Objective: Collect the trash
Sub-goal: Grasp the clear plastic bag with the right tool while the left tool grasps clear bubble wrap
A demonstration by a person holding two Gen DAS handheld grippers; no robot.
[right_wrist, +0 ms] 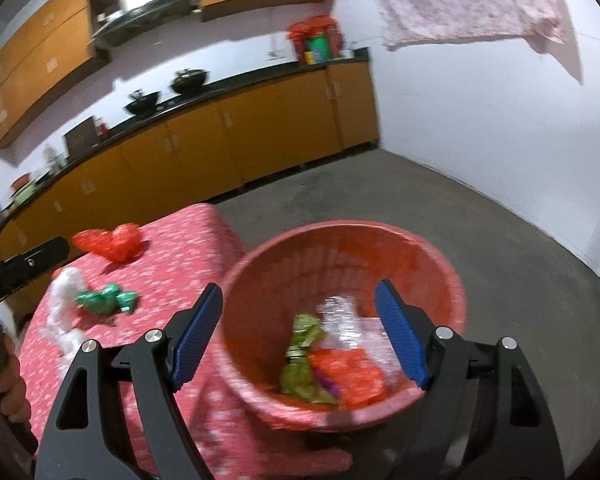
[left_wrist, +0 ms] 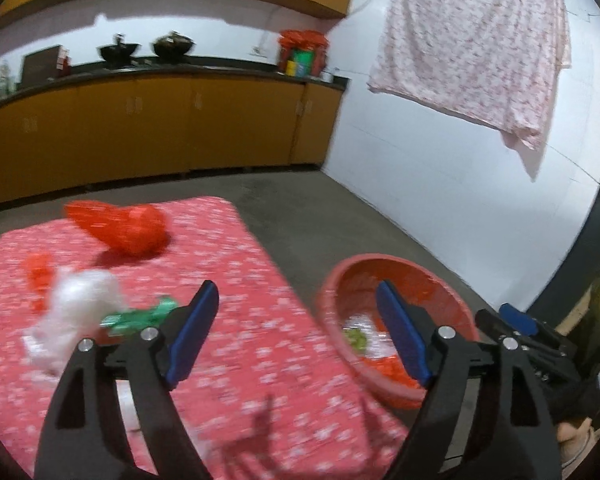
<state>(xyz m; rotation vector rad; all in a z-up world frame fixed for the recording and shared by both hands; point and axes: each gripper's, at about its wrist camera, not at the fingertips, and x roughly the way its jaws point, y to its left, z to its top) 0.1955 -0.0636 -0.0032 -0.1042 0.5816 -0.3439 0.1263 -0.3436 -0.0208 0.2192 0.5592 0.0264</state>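
- While both pairs of jaws stand wide apart with nothing between them, the left gripper hangs over the near right part of the counter, which is covered with a red flowered cloth.
- The right gripper hangs above the red basket, which stands on the grey floor just beside the counter's right edge.
- Inside the basket lie a yellow-green wrapper, a red wrapper touching it on the right, and crumpled clear plastic behind them.
- On the counter, a green wrapper lies at the left, just beside a crumpled white plastic bag on its left.
- A red plastic bag sits toward the far side of the counter, well apart from the green wrapper.
- A small red scrap lies at the far left of the white bag; blur hides what it is.
- At the left edge of the right wrist view, a hand grips the handle of the left gripper.
- Far behind, orange cabinets run along the wall, and a pink flowered cloth hangs at the right.
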